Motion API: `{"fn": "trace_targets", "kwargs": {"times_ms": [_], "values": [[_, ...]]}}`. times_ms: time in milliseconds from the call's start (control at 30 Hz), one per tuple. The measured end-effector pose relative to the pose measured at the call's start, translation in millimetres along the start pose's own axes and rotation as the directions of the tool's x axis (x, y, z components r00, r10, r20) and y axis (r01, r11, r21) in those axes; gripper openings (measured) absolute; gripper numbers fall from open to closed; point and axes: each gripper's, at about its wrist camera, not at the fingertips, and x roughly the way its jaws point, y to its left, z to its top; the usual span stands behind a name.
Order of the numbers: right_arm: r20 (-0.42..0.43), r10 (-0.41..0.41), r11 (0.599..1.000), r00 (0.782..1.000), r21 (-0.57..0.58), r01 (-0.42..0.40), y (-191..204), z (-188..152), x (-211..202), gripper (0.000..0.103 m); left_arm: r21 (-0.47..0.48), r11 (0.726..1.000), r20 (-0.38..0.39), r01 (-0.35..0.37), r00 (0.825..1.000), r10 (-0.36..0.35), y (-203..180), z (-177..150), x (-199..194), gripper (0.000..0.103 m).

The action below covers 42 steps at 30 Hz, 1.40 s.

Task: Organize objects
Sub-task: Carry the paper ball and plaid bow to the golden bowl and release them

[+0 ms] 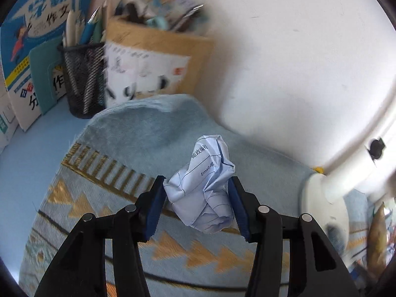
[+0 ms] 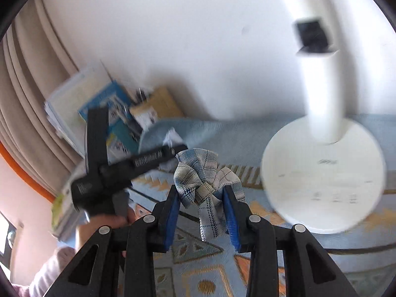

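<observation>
In the left wrist view my left gripper (image 1: 196, 193) is shut on a crumpled ball of lined white paper (image 1: 208, 188), held above a light blue patterned cloth (image 1: 138, 136). In the right wrist view my right gripper (image 2: 201, 205) is shut on a scrunched plaid fabric piece (image 2: 203, 180) in blue, white and cream, lifted above the same patterned cloth (image 2: 205, 267). The other gripper's black body (image 2: 106, 173) shows at left in that view, with a hand under it and the paper's tip beyond it.
A black mesh pen holder (image 1: 83, 79) full of pens, a tan box (image 1: 158, 59) and upright books (image 1: 29, 49) stand at the back left against the white wall. A white lamp base (image 2: 321, 173) with its post stands at right. Beige curtains (image 2: 27, 99) hang at far left.
</observation>
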Motion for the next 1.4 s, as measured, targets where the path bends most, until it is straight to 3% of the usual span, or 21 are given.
{"fn": "trace_targets", "kwargs": {"times_ms": [267, 467, 567, 667, 733, 900, 1000, 1100, 1167, 1333, 1400], "values": [[0.142, -0.03, 0.999, 0.989, 0.021, 0.027, -14, 23, -97, 0.034, 0.128, 0.987, 0.06, 0.099, 0.992, -0.107, -82, -9, -41, 0.048], [0.262, -0.122, 0.992, 0.957, 0.014, 0.123, -40, 35, -208, 0.034, 0.256, 0.939, 0.076, 0.229, 0.964, -0.256, -177, -30, -82, 0.049], [0.309, -0.184, 0.983, 0.933, 0.033, 0.183, -61, 37, -260, 0.034, 0.322, 0.892, 0.053, 0.319, 0.934, -0.354, -229, -50, -103, 0.049], [0.342, -0.264, 0.964, 0.902, 0.069, 0.256, -89, 33, -309, 0.034, 0.389, 0.823, 0.0, 0.413, 0.894, -0.449, -284, -77, -121, 0.05], [0.35, -0.312, 0.95, 0.883, 0.1, 0.296, -112, 26, -340, 0.034, 0.429, 0.785, -0.042, 0.447, 0.878, -0.477, -316, -96, -129, 0.05], [0.342, -0.433, 0.9, 0.834, 0.21, 0.381, -167, 5, -397, 0.034, 0.541, 0.656, -0.181, 0.526, 0.835, -0.52, -395, -156, -138, 0.05], [0.323, -0.485, 0.873, 0.812, 0.235, 0.428, -186, 0, -416, 0.034, 0.568, 0.602, -0.235, 0.561, 0.812, -0.534, -445, -189, -141, 0.05], [0.299, -0.52, 0.853, 0.8, 0.234, 0.466, -201, 0, -424, 0.034, 0.602, 0.552, -0.298, 0.577, 0.803, -0.515, -486, -227, -147, 0.051], [0.284, -0.537, 0.842, 0.794, 0.239, 0.484, -206, 0, -425, 0.034, 0.621, 0.521, -0.335, 0.586, 0.799, -0.5, -514, -204, -126, 0.051], [0.261, -0.544, 0.834, 0.798, 0.272, 0.48, -228, -4, -424, 0.035, 0.626, 0.497, -0.38, 0.602, 0.791, -0.479, -515, -225, -121, 0.051], [0.242, -0.541, 0.835, 0.805, 0.265, 0.482, -236, -7, -422, 0.039, 0.635, 0.483, -0.392, 0.603, 0.79, -0.47, -509, -230, -123, 0.057]]}}
